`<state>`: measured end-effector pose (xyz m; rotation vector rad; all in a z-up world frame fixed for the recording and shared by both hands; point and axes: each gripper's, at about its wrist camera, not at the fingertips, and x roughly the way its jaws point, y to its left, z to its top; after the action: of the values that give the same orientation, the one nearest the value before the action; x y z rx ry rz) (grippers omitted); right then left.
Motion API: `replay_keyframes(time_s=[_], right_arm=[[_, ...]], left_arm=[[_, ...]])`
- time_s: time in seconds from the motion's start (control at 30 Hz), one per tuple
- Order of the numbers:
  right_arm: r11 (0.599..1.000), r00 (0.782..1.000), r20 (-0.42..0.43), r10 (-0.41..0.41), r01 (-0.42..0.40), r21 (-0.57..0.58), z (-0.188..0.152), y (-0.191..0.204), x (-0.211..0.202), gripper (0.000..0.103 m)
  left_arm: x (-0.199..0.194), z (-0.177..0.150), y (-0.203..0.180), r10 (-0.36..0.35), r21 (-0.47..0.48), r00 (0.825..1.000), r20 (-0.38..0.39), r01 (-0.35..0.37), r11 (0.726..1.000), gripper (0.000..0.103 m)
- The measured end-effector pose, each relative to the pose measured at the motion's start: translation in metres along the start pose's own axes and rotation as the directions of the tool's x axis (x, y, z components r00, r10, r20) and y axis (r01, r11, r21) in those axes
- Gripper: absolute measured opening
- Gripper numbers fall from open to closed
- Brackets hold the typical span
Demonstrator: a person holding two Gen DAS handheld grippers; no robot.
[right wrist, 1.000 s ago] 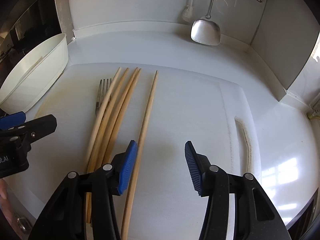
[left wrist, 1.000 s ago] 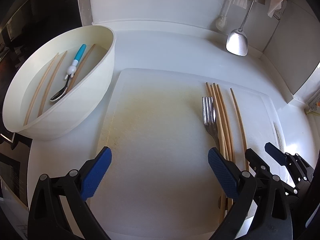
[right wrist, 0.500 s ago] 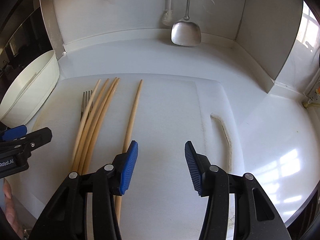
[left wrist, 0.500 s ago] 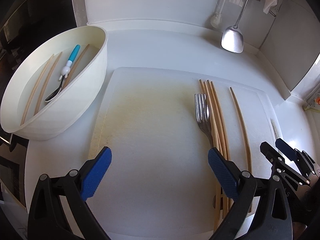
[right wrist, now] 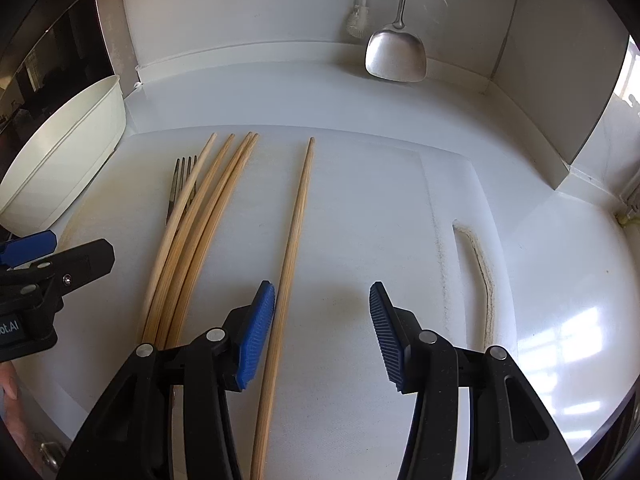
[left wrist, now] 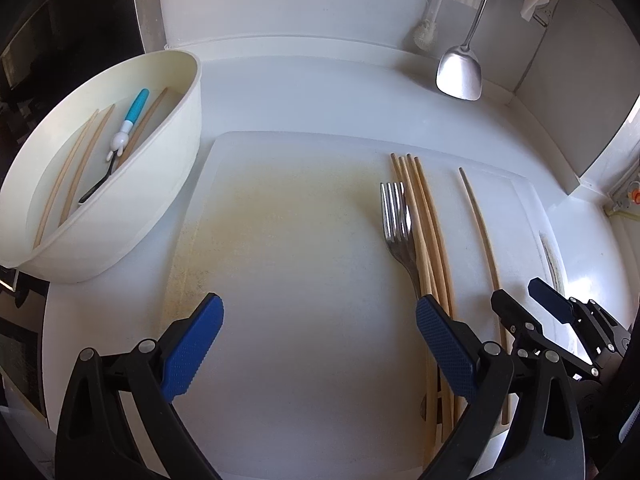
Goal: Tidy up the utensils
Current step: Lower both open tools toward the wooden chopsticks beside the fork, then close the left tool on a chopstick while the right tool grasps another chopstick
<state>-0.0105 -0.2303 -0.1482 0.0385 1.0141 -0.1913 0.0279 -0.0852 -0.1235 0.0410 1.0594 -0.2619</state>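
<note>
A steel fork point(left wrist: 396, 220) point(right wrist: 181, 184) lies on the white cutting board point(left wrist: 300, 260) point(right wrist: 360, 208), partly under a bundle of several wooden chopsticks point(left wrist: 428, 224) point(right wrist: 204, 216). One single chopstick point(left wrist: 480, 228) point(right wrist: 292, 248) lies apart to their right. My left gripper point(left wrist: 320, 344) hovers open over the board's bare middle, its right pad beside the bundle. My right gripper point(right wrist: 322, 332) is open above the board, with the single chopstick just inside its left pad point(right wrist: 256, 336). Nothing is held. The cream bowl point(left wrist: 168, 168) point(right wrist: 80, 148) holds several chopsticks and a blue-handled spoon point(left wrist: 124, 136).
A metal spatula point(left wrist: 460, 72) point(right wrist: 396, 52) and a brush point(right wrist: 358, 20) hang on the back wall. The counter meets walls at the back and right. A dark appliance stands left of the bowl. A slot handle point(right wrist: 480, 272) is cut in the board's right side.
Both views shifted slightly between frames; the utensils lie where they were and both grippers stay open.
</note>
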Motion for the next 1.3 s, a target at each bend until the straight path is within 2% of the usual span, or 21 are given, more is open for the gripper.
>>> replay_keyframes(time_s=[0.3, 0.4, 0.57, 0.73, 1.03, 1.3], right_arm=[[1.000, 1.000, 0.021, 0.018, -0.019, 0.023, -0.002, -0.004, 0.001, 0.048], [0.999, 0.999, 0.025, 0.022, -0.023, 0.026, -0.002, -0.005, 0.001, 0.048], [0.999, 0.999, 0.029, 0.023, -0.024, 0.024, -0.003, -0.006, 0.000, 0.048], [1.000, 0.999, 0.033, 0.021, -0.021, 0.019, -0.002, -0.006, 0.000, 0.048], [1.000, 0.999, 0.037, 0.030, -0.031, 0.006, 0.001, -0.003, 0.000, 0.041], [1.000, 0.999, 0.041, 0.030, -0.030, 0.002, 0.001, -0.002, 0.001, 0.039]], left_arm=[[0.015, 0.005, -0.024, -0.016, 0.029, 1.000, 0.019, 0.015, 0.999, 0.094], [0.023, 0.004, -0.027, -0.002, 0.041, 1.000, 0.004, 0.001, 0.999, 0.085], [0.027, 0.001, -0.029, 0.002, 0.045, 1.000, 0.000, -0.002, 0.999, 0.082], [0.025, -0.001, -0.031, -0.010, 0.052, 1.000, 0.013, 0.009, 0.999, 0.074], [0.019, -0.004, -0.029, -0.061, 0.043, 0.998, 0.017, 0.060, 0.997, 0.047], [0.017, -0.005, -0.020, -0.147, 0.006, 0.989, 0.002, 0.147, 0.989, 0.015]])
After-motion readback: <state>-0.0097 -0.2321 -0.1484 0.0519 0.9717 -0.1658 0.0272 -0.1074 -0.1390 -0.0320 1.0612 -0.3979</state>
